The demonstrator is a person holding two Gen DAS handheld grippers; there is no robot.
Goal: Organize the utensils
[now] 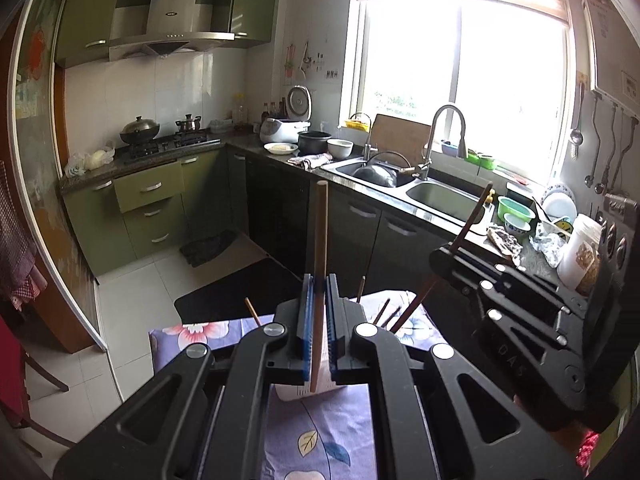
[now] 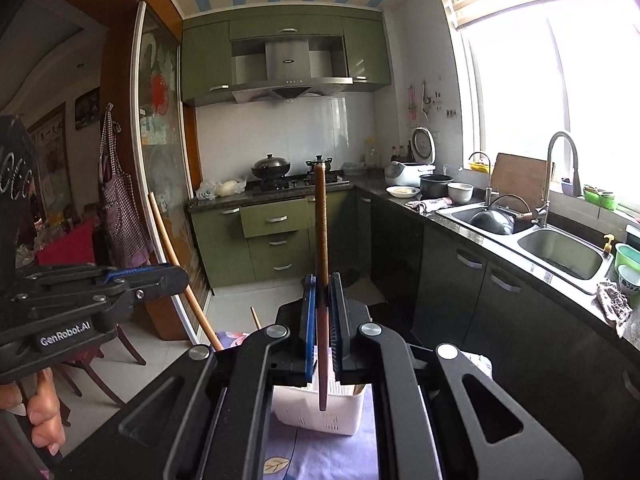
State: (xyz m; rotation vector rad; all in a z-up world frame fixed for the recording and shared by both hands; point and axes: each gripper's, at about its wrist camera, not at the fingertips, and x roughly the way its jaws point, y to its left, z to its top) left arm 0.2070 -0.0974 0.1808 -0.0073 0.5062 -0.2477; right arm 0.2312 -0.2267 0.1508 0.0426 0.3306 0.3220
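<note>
Wooden and light, a pale chopstick (image 1: 320,264) is pinched upright in the left tool (image 1: 319,320) over the white basket (image 1: 296,394) on the cloth-covered counter (image 1: 320,432); more chopsticks (image 1: 386,312) stand beyond. From the right wrist, a darker chopstick (image 2: 321,264) is clamped mid-length in the right tool (image 2: 322,324), its tip above the basket. Both seem stiff, slim and prone to pivot, so gripping near the middle is judged best.

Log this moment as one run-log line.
left claw: shut on light wooden chopstick | right claw: shut on dark wooden chopstick | both above white slotted basket | not yet dropped
</note>
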